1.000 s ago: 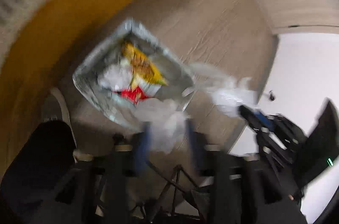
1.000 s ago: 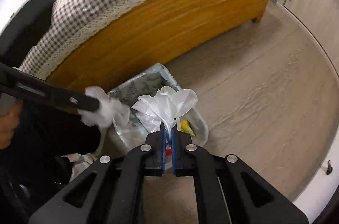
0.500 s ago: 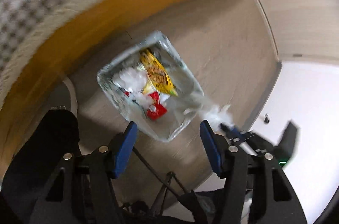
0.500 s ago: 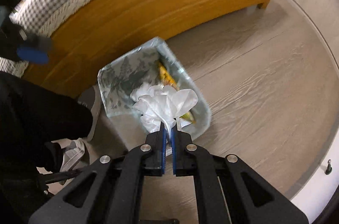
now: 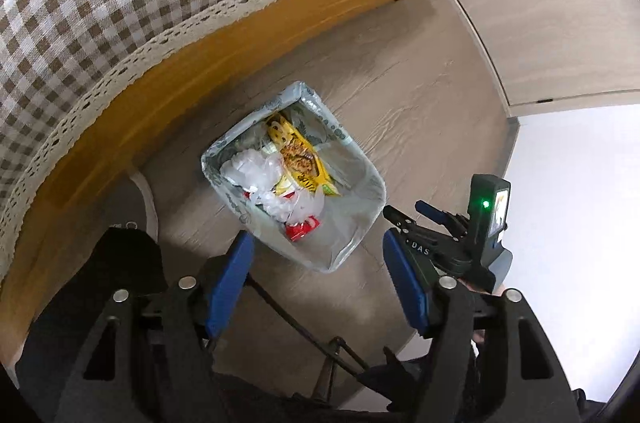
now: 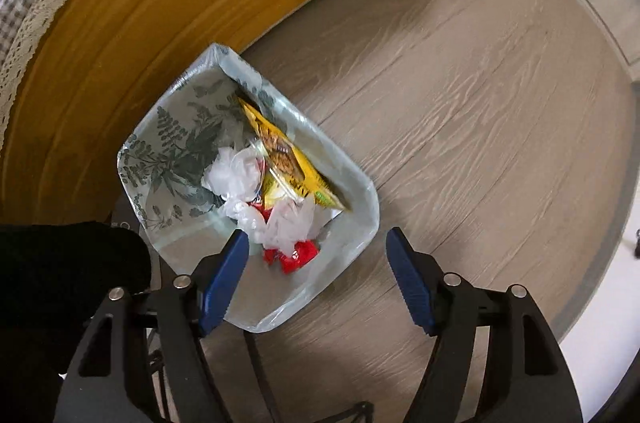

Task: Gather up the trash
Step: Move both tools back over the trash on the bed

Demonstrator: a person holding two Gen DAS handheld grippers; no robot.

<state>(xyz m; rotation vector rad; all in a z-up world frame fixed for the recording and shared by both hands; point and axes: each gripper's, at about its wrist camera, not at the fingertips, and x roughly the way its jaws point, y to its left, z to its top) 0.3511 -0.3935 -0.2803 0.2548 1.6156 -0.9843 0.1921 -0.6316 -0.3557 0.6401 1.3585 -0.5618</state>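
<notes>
**A:** Take the small rectangular waste bin with the clear plastic liner and fern-print wall (image 6: 168, 147) as the anchor. What could go wrong here?

**B:** Left of the bin is the honey-coloured wooden bed frame (image 6: 160, 3), with someone's grey slipper (image 5: 134, 199) at its foot. A swing that way could knock the bin over. Inside it lie crumpled white plastic bags (image 6: 236, 171), a yellow snack wrapper (image 6: 288, 159) and a red wrapper (image 6: 296, 253). The pile looks loose, so a light bag might spring back out over the rim.

**A:** And the grippers?

**B:** Both hang above the bin's near edge. The left gripper (image 5: 316, 275) has its blue pads spreading, nothing between them. The right gripper (image 6: 316, 275) is also opening, pointing straight down, with nothing pinched; the bags sit below it in the bin.

**A:** What is hard to read?

**B:** Whether the lowest white bag touches the right gripper's left pad or merely lies behind it. The bin's near wall is cut off by the fingers. Right of the bin, in the left camera, the other gripper's tips are small and dark.
</notes>
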